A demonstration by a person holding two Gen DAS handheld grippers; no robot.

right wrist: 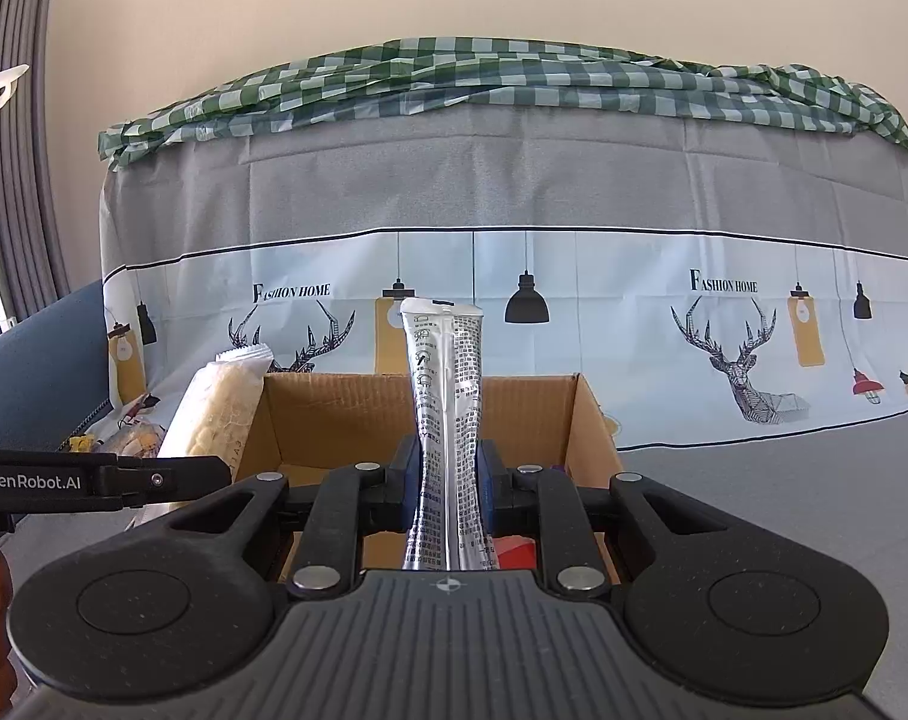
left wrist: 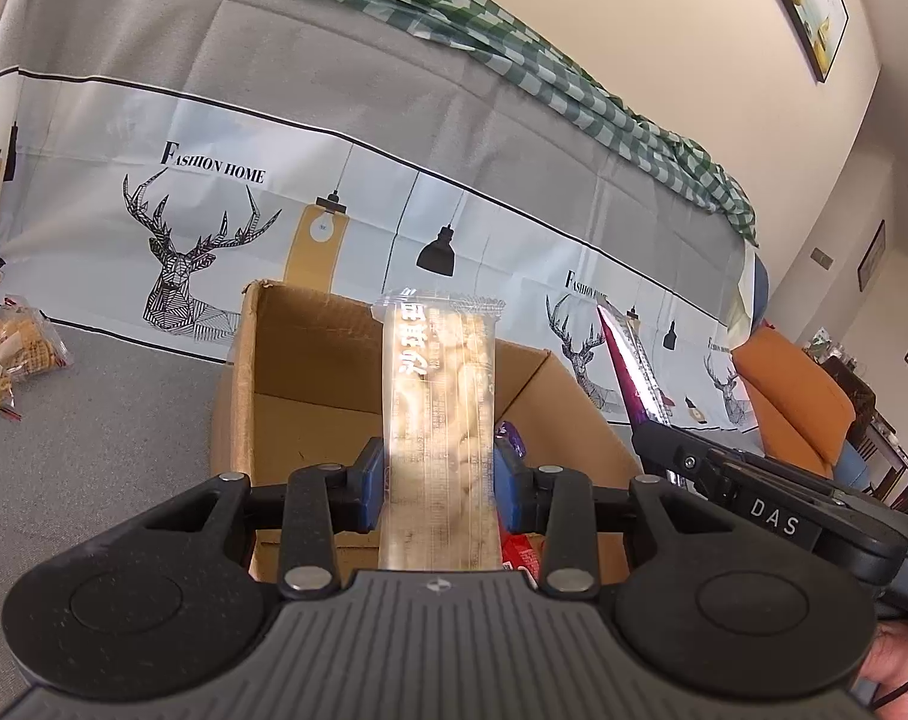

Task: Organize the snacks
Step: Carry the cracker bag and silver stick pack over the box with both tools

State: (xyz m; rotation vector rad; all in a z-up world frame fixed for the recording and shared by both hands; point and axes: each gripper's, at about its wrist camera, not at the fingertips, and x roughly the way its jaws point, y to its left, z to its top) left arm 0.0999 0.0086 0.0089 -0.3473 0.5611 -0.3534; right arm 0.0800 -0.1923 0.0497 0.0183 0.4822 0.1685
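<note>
My left gripper (left wrist: pixel 439 483) is shut on a clear-wrapped pale snack bar (left wrist: pixel 436 408) that stands upright over the open cardboard box (left wrist: pixel 292 372). That bar (right wrist: pixel 223 408) shows at the box's left edge in the right wrist view. My right gripper (right wrist: pixel 449 483) is shut on a silver printed snack packet (right wrist: pixel 448 420), held upright over the same box (right wrist: pixel 346 414). In the left wrist view the packet (left wrist: pixel 628 366) appears edge-on, purple and silver, at the right. Red and purple wrappers (left wrist: pixel 521 552) lie inside the box.
A bag of golden snacks (left wrist: pixel 13 354) lies on the grey cloth at the far left. The sofa back with its deer-print cover (right wrist: pixel 514 300) rises just behind the box. An orange cushion (left wrist: pixel 796 396) sits at the right.
</note>
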